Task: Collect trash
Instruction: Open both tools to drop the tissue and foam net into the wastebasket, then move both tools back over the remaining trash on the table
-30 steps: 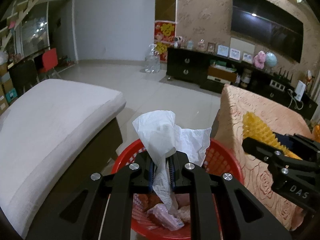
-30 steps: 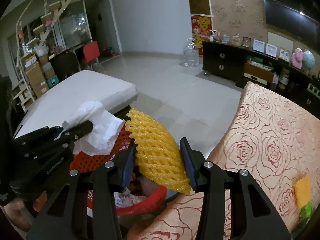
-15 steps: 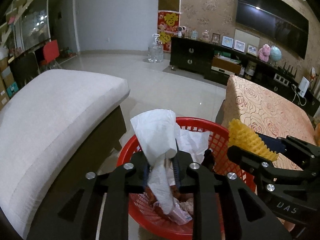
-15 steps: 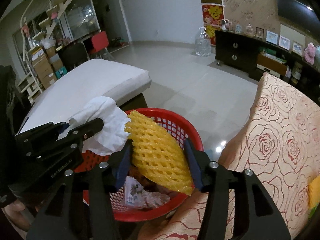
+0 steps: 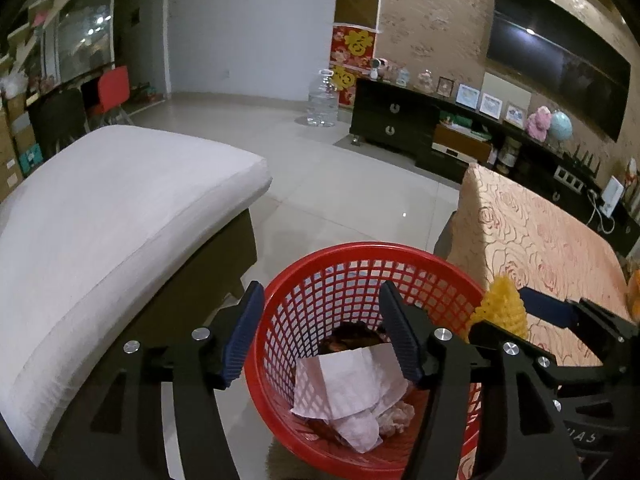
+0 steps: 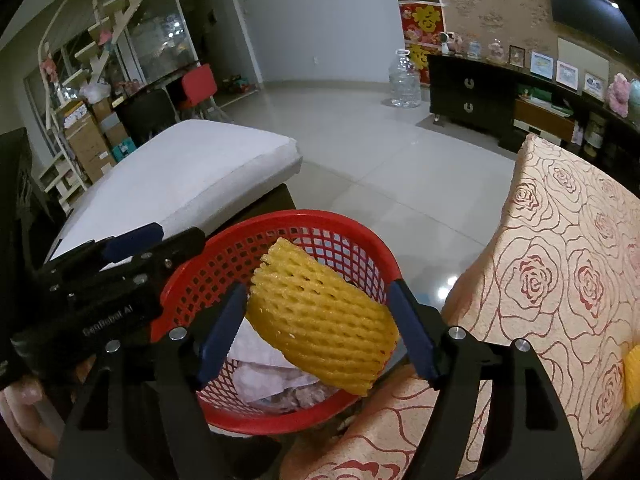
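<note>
A red mesh basket [image 5: 360,249] [image 6: 304,218] stands on the floor below both grippers. My left gripper [image 5: 320,320] [image 6: 160,240] hangs over it with its jaws opening and nothing between them. A white tissue [image 5: 348,388] lies inside the basket on other scraps. My right gripper [image 6: 320,320] [image 5: 520,316] is over the basket's right rim, its jaws opening. A yellow foam fruit net [image 6: 320,316] [image 5: 500,312] sits tilted between the jaws at its full width, and the pads do not squeeze it.
A white cushioned bench [image 5: 120,216] flanks the basket on the left. A table under a rose-patterned cloth [image 6: 560,280] is close on the right, with a yellow item [image 6: 632,376] at its edge. Tiled floor and a dark TV cabinet [image 5: 400,120] lie beyond.
Both pairs of jaws have spread apart. The tissue has left the left gripper and fallen into the basket. The foam net has widened between the right jaws.
</note>
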The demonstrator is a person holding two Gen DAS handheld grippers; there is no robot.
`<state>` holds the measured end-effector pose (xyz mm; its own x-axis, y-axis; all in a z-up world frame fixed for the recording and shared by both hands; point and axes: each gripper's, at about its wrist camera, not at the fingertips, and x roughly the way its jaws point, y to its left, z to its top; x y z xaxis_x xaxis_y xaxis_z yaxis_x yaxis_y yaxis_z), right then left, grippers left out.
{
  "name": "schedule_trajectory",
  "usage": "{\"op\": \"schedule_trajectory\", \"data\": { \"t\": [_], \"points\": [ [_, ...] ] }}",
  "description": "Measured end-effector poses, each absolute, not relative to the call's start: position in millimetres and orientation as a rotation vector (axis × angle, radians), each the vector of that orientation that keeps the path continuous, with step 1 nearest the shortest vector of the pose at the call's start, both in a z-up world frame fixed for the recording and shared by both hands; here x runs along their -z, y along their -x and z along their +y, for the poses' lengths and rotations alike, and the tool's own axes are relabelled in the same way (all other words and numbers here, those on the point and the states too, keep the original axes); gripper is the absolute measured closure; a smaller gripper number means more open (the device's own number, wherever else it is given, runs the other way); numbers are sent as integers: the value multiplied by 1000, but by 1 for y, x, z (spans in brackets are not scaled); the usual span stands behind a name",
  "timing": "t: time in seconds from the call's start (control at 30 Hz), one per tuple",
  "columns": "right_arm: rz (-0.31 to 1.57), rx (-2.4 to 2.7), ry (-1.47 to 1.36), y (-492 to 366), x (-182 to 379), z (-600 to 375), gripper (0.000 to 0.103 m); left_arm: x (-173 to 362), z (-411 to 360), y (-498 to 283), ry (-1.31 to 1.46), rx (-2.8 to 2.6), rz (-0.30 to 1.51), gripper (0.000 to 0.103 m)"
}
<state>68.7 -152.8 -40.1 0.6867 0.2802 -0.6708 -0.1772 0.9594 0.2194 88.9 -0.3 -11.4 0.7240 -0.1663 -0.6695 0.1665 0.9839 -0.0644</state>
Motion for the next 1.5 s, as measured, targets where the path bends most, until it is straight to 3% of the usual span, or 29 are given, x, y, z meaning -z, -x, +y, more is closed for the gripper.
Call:
{"op": "schedule_trajectory", "data": {
  "t": [0.33,0.77,1.5],
  "points": [
    [759,-265,-129,-66,39,-149,26,6,8,-88,35,159,721,40],
    [721,-162,-132,-60,33,-173,26,1,9,-83,48,163,698,26],
    [695,238,-212,38,42,-316,26,-7,-83,-46,-53,365,642,24]
  ]
}}
